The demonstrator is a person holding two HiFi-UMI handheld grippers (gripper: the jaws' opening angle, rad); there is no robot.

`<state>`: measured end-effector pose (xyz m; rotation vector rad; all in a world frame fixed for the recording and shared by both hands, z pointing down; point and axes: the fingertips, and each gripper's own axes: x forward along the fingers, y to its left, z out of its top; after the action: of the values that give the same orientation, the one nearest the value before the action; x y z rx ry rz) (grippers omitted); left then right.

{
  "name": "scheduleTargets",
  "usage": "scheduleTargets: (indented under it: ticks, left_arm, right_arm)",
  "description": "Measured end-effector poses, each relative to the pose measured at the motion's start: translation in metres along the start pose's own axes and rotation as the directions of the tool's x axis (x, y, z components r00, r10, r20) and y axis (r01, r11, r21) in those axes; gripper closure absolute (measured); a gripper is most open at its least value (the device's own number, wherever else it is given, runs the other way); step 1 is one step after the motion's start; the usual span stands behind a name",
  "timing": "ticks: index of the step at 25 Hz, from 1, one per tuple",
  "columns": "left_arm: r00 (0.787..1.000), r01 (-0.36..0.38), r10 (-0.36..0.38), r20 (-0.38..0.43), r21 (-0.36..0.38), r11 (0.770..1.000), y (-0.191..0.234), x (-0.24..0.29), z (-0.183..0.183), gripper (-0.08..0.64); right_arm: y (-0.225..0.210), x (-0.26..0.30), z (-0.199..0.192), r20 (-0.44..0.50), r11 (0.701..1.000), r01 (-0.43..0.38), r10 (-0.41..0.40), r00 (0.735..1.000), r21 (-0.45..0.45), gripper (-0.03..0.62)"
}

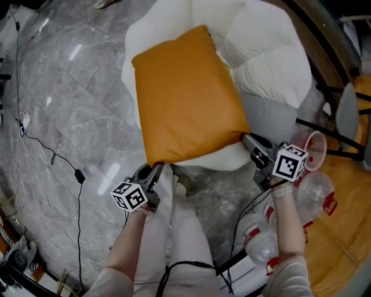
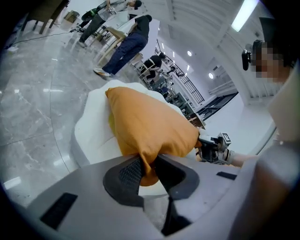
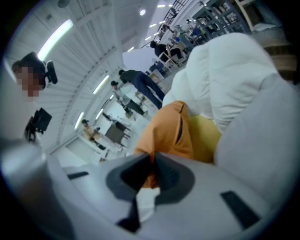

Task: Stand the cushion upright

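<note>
1. Left claw [image 2: 147, 171] is pinching one near corner of the orange cushion [image 1: 185, 98], its ribbed dark pads pressing on bunched fabric.
2. Right claw [image 3: 152, 169] is clamping the other near corner, its jaws nearly together on a thin fold.
3. Smooth, plump and square, the cushion is lying tilted across a puffy white armchair [image 1: 264, 52].
4. Glossy grey marble floor [image 1: 64, 98] is surrounding the chair.

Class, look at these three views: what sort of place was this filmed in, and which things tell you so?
Probably a large indoor workshop or lab hall: polished grey marble floor strung with a black cable, long ceiling strip lights, and people at work tables behind.
</note>
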<state>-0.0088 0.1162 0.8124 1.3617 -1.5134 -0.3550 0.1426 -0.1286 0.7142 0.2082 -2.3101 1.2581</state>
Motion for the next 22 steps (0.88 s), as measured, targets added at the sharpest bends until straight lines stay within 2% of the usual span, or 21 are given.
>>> scheduleTargets:
  ticks: [5, 11, 15, 22]
  left_arm:
    - [0.996, -0.031, 0.032, 0.082, -0.011, 0.999, -0.003, -0.039, 0.052, 0.474]
    - [0.985, -0.001, -0.003, 0.17, 0.028, 1.0, -0.028, -0.071, 0.115, 0.479]
    - [0.98, 0.017, -0.024, 0.198, 0.037, 0.999, -0.044, -0.084, 0.14, 0.479]
    - [0.978, 0.007, -0.016, 0.208, 0.046, 0.999, -0.054, -0.113, 0.162, 0.479]
  right_arm:
    - [0.039, 0.004, -0.006, -0.01, 1.0, -0.012, 0.012, 1.0, -0.018, 0.554]
    - [0.079, -0.003, 0.0, 0.011, 1.0, -0.005, 0.006, 1.0, -0.013, 0.554]
    - [0.102, -0.014, 0.002, 0.042, 1.0, -0.016, 0.015, 0.999, 0.026, 0.555]
    - [0.137, -0.025, -0.02, 0.014, 0.998, -0.035, 0.035, 0.999, 0.054, 0.555]
